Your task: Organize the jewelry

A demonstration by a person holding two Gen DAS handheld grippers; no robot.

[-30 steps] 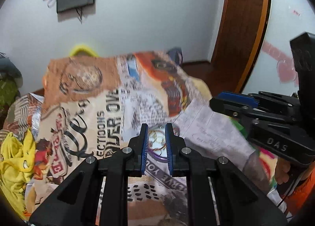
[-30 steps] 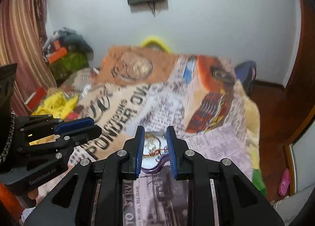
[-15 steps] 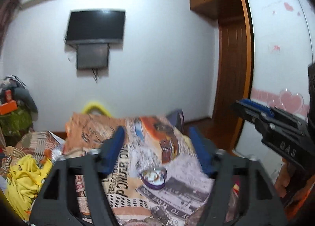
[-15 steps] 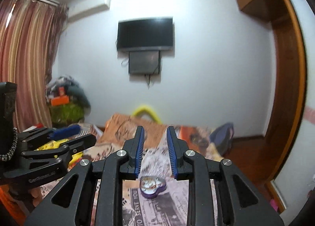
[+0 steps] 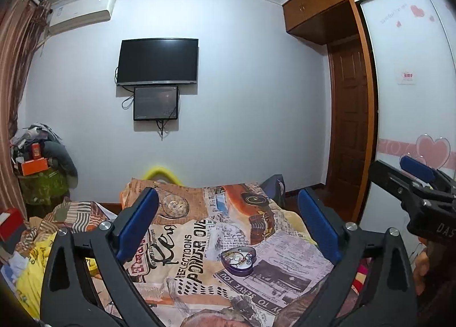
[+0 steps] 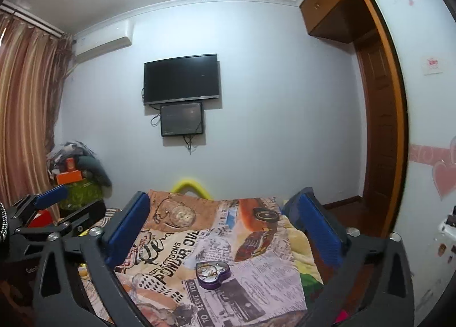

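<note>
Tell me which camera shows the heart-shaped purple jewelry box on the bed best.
The left wrist view: the heart-shaped purple jewelry box sits larger there, with the jewelry inside easier to make out. The right wrist view shows the same box smaller, contents less distinct.

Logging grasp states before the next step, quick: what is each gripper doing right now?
Left gripper: open, holding nothing.
Right gripper: open, holding nothing.
The heart-shaped jewelry box lies on the blanket, untouched.

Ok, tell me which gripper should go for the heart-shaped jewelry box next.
Either, with a slight edge to the left. Both the left gripper and right gripper are open and empty, raised above the blanket. The purple heart box sits nearly centered between the left's fingers; the right's view shows it similarly centered.
</note>
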